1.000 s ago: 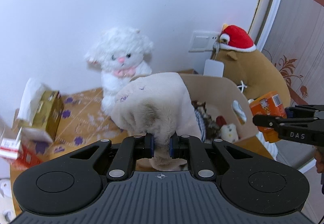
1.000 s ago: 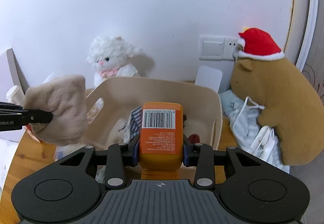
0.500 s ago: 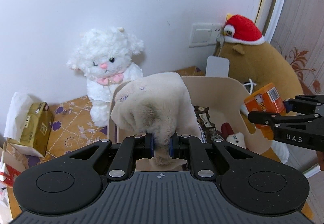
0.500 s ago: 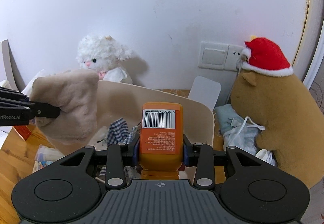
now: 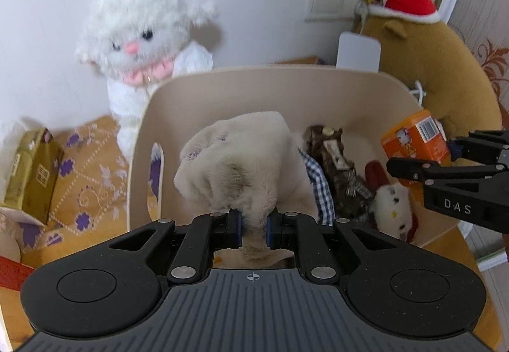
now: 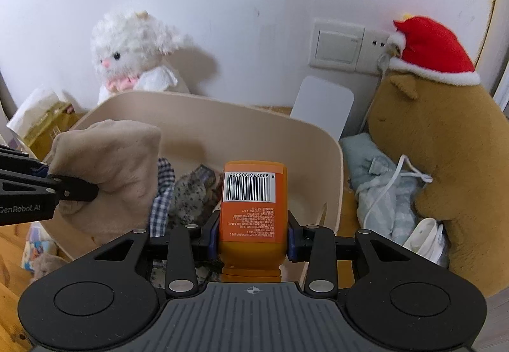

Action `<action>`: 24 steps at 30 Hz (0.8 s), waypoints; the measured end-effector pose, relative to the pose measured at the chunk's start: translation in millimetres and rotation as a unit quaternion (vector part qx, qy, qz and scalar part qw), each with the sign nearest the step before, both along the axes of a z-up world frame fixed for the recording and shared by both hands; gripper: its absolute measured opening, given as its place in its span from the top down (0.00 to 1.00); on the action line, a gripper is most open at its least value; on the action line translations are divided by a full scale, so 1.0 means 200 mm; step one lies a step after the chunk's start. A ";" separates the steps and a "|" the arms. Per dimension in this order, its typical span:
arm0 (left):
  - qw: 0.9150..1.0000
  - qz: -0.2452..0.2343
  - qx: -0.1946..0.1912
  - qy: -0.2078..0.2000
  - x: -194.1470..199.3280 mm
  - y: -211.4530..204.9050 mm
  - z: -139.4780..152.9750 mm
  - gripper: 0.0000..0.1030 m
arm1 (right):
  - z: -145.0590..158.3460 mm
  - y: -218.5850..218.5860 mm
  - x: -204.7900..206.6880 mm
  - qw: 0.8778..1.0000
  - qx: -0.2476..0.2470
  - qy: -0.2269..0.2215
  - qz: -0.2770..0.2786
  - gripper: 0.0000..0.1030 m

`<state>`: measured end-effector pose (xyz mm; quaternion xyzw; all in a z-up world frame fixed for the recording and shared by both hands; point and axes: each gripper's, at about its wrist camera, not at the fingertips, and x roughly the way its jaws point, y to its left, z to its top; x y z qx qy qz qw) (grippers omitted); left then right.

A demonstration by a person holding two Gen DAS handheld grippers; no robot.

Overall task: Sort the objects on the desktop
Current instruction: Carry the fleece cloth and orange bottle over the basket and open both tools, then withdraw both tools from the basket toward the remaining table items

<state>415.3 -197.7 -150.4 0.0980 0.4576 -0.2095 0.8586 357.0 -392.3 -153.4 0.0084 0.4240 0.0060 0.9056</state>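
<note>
My left gripper is shut on a beige plush cloth, which hangs over the left half of the cream storage bin. The same cloth and left gripper show at the left of the right wrist view. My right gripper is shut on an orange bottle with a barcode label, held above the bin's near edge. In the left wrist view that bottle hovers at the bin's right side, pinched by the right gripper. Inside lie a checked cloth, a brown patterned item and a small white plush.
A white fluffy plush sits against the wall behind the bin. A big brown plush with a red hat stands to the right, with pale blue fabric and a white cord beside it. A gold tissue box stands left.
Both grippers have moved forward and down toward the bin. The cloth now hangs inside the bin's rim and the bottle is over its near edge. Both grips are unchanged.
</note>
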 end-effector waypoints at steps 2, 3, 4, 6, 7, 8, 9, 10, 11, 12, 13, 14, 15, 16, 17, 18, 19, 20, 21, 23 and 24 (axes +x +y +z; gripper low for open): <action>1.000 0.003 0.002 0.001 0.00 0.01 -0.01 0.87 | -0.03 0.00 0.01 1.000 -0.001 0.010 0.002 0.65; 1.000 0.006 0.002 0.000 0.00 0.01 -0.01 0.87 | -0.04 0.00 0.02 1.000 -0.002 0.014 0.002 0.65; 1.000 0.008 0.001 0.001 0.00 0.02 -0.01 0.87 | -0.04 0.00 0.02 1.000 -0.003 0.016 0.003 0.65; 1.000 0.007 -0.003 0.006 -0.01 0.03 -0.01 0.81 | -0.05 0.00 0.02 1.000 -0.004 0.021 0.003 0.59; 1.000 0.006 -0.008 0.007 -0.01 0.04 -0.01 0.76 | -0.05 0.00 0.01 1.000 -0.004 0.019 0.000 0.55; 1.000 0.006 -0.013 0.009 -0.02 0.05 -0.01 0.63 | -0.04 0.00 0.01 1.000 -0.002 0.017 -0.001 0.52; 1.000 0.007 -0.017 0.009 -0.02 0.06 0.00 0.50 | -0.04 0.00 0.00 1.000 -0.001 0.015 -0.001 0.51; 1.000 0.010 -0.017 0.007 -0.03 0.07 0.00 0.45 | -0.03 0.01 0.00 1.000 -0.003 0.012 0.000 0.47; 1.000 0.013 -0.017 0.004 -0.03 0.07 0.01 0.40 | -0.02 0.01 -0.01 1.000 -0.007 0.010 0.003 0.41; 1.000 0.014 -0.017 0.002 -0.04 0.08 0.02 0.37 | -0.01 0.03 -0.02 1.000 -0.014 0.007 0.006 0.38; 1.000 0.014 -0.018 0.002 -0.05 0.09 0.02 0.36 | 0.00 0.04 -0.03 1.000 -0.020 0.002 0.008 0.33; 1.000 0.014 -0.018 0.003 -0.05 0.10 0.03 0.35 | 0.01 0.05 -0.04 1.000 -0.026 -0.004 0.011 0.27; 1.000 0.013 -0.017 0.004 -0.06 0.11 0.03 0.35 | 0.02 0.05 -0.05 0.999 -0.030 -0.010 0.012 0.25; 1.000 0.013 -0.016 0.002 -0.07 0.12 0.04 0.35 | 0.04 0.06 -0.06 0.999 -0.032 -0.016 0.012 0.23; 1.000 0.014 -0.015 0.001 -0.08 0.14 0.04 0.34 | 0.05 0.07 -0.08 0.999 -0.032 -0.021 0.013 0.22; 1.000 0.016 -0.014 -0.002 -0.09 0.15 0.05 0.33 | 0.06 0.07 -0.09 0.999 -0.033 -0.025 0.013 0.21; 1.000 0.017 -0.014 -0.004 -0.10 0.17 0.05 0.32 | 0.07 0.08 -0.10 0.999 -0.033 -0.030 0.013 0.15; 1.000 0.018 -0.014 -0.006 -0.11 0.19 0.06 0.30 | 0.08 0.09 -0.11 0.999 -0.034 -0.034 0.013 0.10; 1.000 0.017 -0.014 -0.007 -0.12 0.20 0.06 0.30 | 0.09 0.10 -0.13 0.998 -0.037 -0.041 0.014 0.09; 1.000 0.008 -0.020 -0.015 -0.15 0.24 0.07 0.30 | 0.10 0.12 -0.16 0.997 -0.044 -0.053 0.022 0.06; 1.000 0.006 -0.019 -0.020 -0.16 0.25 0.09 0.29 | 0.11 0.13 -0.17 0.997 -0.048 -0.057 0.028 0.04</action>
